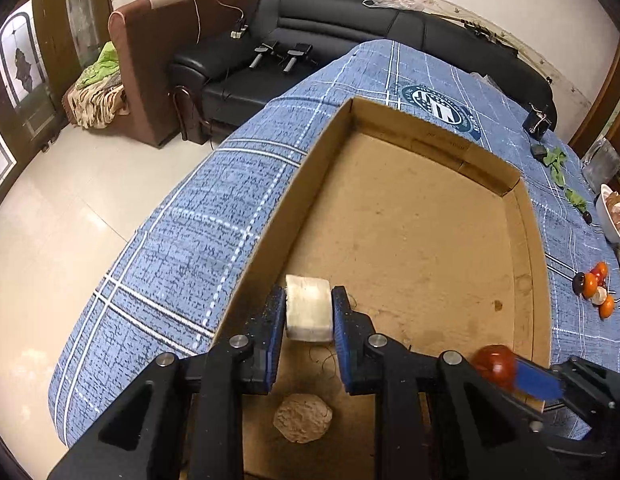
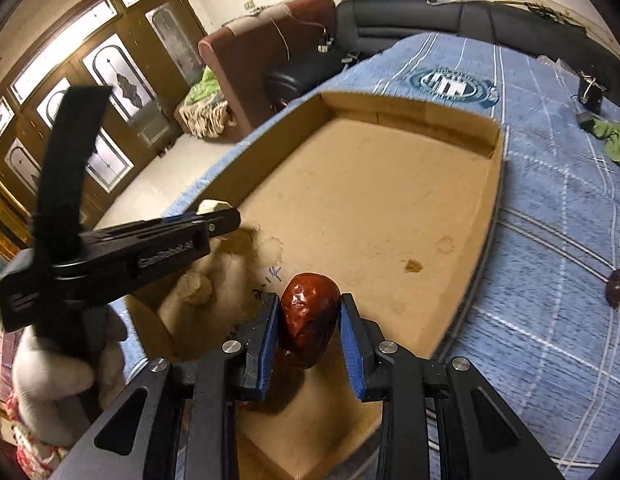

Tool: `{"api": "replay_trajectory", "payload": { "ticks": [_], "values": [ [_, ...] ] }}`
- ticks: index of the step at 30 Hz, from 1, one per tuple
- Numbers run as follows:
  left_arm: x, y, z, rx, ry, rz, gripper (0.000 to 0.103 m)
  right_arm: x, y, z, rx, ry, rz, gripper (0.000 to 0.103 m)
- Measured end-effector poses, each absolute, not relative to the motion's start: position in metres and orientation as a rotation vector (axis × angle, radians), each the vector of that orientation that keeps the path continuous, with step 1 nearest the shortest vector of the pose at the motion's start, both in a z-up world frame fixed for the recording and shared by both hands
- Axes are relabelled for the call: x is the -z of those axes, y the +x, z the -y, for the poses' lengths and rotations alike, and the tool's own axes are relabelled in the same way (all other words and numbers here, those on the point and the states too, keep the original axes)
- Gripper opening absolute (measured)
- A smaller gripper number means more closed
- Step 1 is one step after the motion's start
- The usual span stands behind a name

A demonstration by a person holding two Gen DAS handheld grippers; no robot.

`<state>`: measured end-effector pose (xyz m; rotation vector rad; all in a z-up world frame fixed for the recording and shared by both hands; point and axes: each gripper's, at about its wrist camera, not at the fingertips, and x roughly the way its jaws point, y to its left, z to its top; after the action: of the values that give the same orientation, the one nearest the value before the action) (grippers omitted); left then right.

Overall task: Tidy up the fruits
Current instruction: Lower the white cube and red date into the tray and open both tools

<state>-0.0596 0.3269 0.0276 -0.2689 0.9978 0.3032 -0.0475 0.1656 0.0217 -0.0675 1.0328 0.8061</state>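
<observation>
Left wrist view: left gripper [image 1: 309,312] clamps a pale block [image 1: 308,308] above the cardboard tray [image 1: 293,184], near its near-left corner. Right gripper [image 2: 310,320] pinches a red date [image 2: 308,318] over the near edge, likely both for setting down inside.

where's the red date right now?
The red date is clamped in the right gripper, hanging over the near end of the cardboard tray. In the left wrist view it shows at lower right, beside the left gripper.

One cardboard tray [image 1: 526,240], one pale block [image 1: 308,307], one red date [image 2: 307,318], one tan lump [image 1: 302,418], two grippers [image 1: 308,334] [image 2: 310,340].
</observation>
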Motion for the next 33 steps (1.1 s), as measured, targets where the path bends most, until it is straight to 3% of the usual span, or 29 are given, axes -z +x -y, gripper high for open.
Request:
{"api": "replay_trajectory", "payload": {
  "ticks": [4, 12, 14, 33],
  "values": [
    [-0.031, -0.068, -0.326, -0.298, -0.281, -0.978, 0.041, -0.021, -0.050, -0.174, -0.802, -0.108, -0.998, 0.035],
    [-0.058, -0.103, -0.326, -0.325, -0.331, -0.880, 0.050, -0.051, -0.060, -0.152, -0.809, -0.050, -0.927, 0.037],
    [-0.067, -0.119, -0.327, -0.334, -0.375, -0.833, 0.057, -0.061, -0.064, -0.137, -0.775, -0.039, -0.897, 0.037],
    [-0.099, -0.173, -0.297, -0.336, -0.451, -0.713, 0.063, -0.028, -0.114, -0.128, -0.606, -0.318, -0.893, 0.037]
  ]
}}
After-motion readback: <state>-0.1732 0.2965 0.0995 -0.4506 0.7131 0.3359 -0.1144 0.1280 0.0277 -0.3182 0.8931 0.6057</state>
